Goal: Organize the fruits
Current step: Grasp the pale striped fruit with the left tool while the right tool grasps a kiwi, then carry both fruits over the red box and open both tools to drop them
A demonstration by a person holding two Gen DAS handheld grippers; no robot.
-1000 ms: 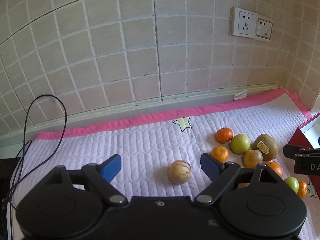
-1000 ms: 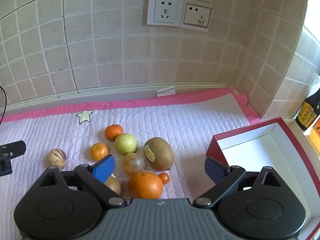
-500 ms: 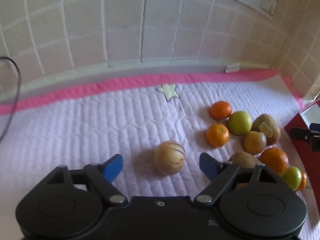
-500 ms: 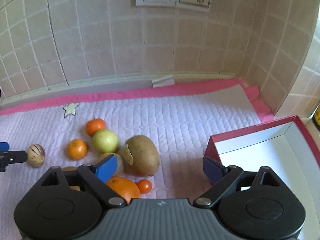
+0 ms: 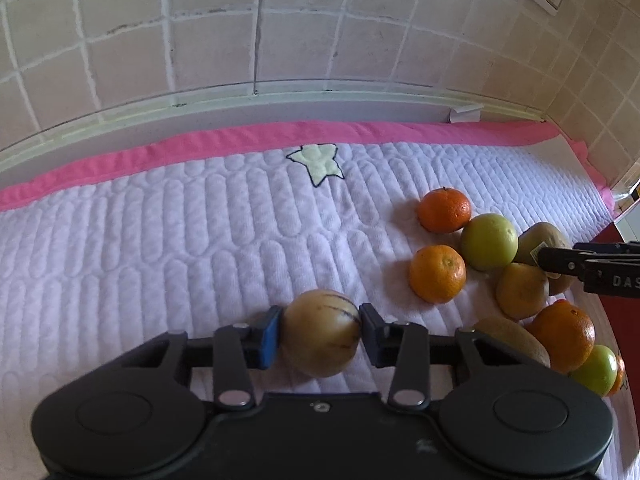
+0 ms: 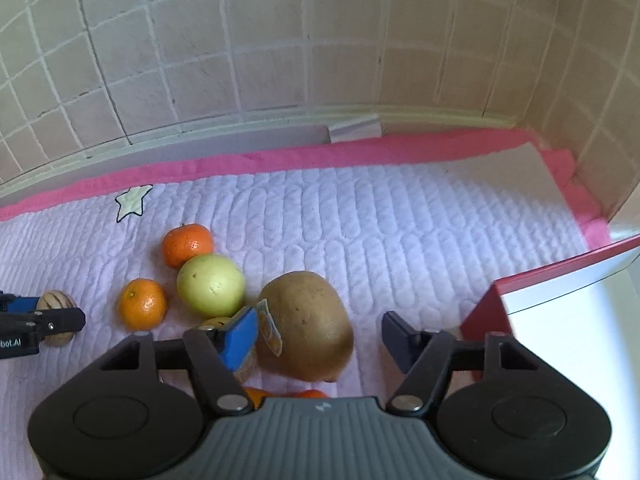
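Observation:
My left gripper [image 5: 320, 334] is shut on a tan striped melon [image 5: 322, 332] that rests on the white quilted mat [image 5: 160, 248]. The melon also shows in the right wrist view [image 6: 56, 304]. My right gripper [image 6: 318, 336] is open around a large brown kiwi [image 6: 306, 324]; its left pad touches the kiwi's sticker, its right finger stands apart. Beside the kiwi lie two tangerines [image 6: 187, 245] [image 6: 142, 304] and a green apple [image 6: 211, 285]. More oranges and a green fruit [image 5: 596, 370] lie at the left view's right edge.
A red box with a white inside [image 6: 560, 288] stands right of the fruit pile. A tiled wall [image 6: 280, 60] backs the mat, with a pink border [image 6: 320, 156] along it. A star patch [image 5: 318, 162] is on the mat.
My left gripper moved forward and closed on the striped melon. My right gripper moved down and forward so that the kiwi sits between its open fingers.

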